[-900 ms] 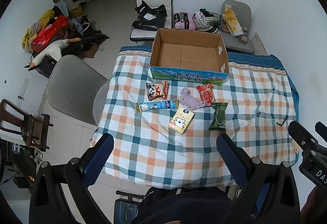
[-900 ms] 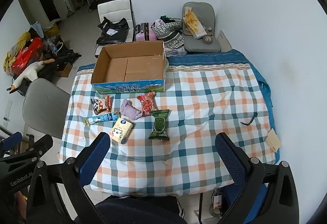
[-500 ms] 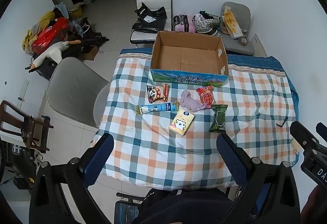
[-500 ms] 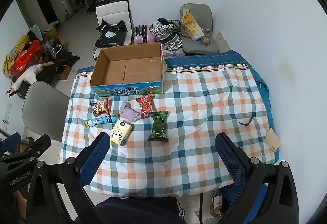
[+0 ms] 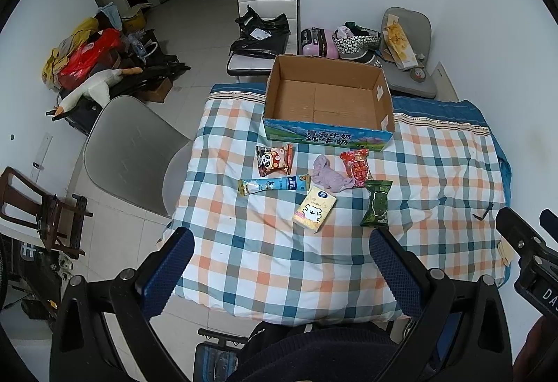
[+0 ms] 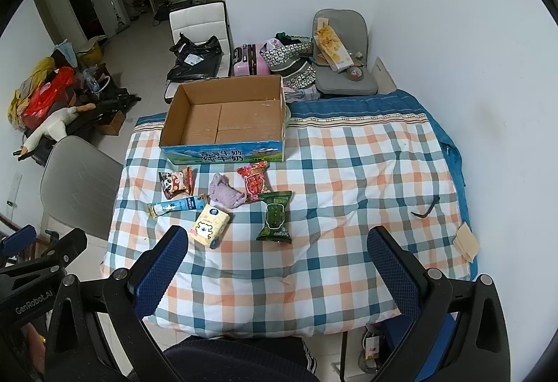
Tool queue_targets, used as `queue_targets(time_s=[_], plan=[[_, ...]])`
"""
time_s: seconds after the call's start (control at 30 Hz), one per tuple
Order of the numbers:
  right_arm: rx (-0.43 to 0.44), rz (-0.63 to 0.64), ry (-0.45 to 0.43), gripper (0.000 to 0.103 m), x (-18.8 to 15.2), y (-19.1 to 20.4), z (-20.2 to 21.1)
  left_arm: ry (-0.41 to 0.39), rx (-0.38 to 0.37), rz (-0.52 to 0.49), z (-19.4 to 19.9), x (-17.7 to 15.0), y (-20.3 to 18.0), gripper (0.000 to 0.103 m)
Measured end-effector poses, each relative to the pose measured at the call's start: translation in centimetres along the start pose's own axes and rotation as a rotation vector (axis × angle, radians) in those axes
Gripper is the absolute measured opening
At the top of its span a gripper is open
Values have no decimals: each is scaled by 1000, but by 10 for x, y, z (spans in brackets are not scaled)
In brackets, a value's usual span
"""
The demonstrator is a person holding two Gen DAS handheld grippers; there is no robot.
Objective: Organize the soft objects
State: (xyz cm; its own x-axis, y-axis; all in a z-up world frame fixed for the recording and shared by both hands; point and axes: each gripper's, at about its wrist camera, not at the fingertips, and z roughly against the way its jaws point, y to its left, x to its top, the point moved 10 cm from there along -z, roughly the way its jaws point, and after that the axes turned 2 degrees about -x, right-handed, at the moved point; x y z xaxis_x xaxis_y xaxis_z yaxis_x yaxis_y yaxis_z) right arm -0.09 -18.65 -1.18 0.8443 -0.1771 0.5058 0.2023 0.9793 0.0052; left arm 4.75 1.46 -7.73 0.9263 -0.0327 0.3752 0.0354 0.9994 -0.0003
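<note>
An empty cardboard box (image 5: 327,103) (image 6: 226,117) sits at the far side of a checked tablecloth (image 5: 265,256) (image 6: 348,193). In front of it lie a panda snack pack (image 5: 273,159) (image 6: 176,182), a long blue tube pack (image 5: 273,185) (image 6: 176,206), a crumpled lilac cloth (image 5: 329,174) (image 6: 225,193), a red snack pack (image 5: 356,165) (image 6: 254,181), a yellow tissue pack (image 5: 315,213) (image 6: 210,228) and a green pack (image 5: 377,204) (image 6: 275,215). My left gripper (image 5: 280,265) and right gripper (image 6: 275,260) both hang open high above the near table edge, holding nothing.
A grey chair (image 5: 129,152) (image 6: 75,180) stands at the table's left. Behind the table are a white chair with black bags (image 5: 263,30), a pink suitcase (image 6: 246,61) and a grey seat with clutter (image 6: 343,68). A white wall runs along the right. A dark strap (image 6: 425,209) lies on the cloth.
Both views have drifted slightly back and up, so the table looks a little lower in frame. Nothing on the table has moved; both grippers remain open.
</note>
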Motion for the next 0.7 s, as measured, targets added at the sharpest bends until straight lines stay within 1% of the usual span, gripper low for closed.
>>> queue_targets(time_s=[0.7], plan=[[2, -2, -18, 103, -2, 1, 5, -15, -1, 2, 3, 2, 5, 103]])
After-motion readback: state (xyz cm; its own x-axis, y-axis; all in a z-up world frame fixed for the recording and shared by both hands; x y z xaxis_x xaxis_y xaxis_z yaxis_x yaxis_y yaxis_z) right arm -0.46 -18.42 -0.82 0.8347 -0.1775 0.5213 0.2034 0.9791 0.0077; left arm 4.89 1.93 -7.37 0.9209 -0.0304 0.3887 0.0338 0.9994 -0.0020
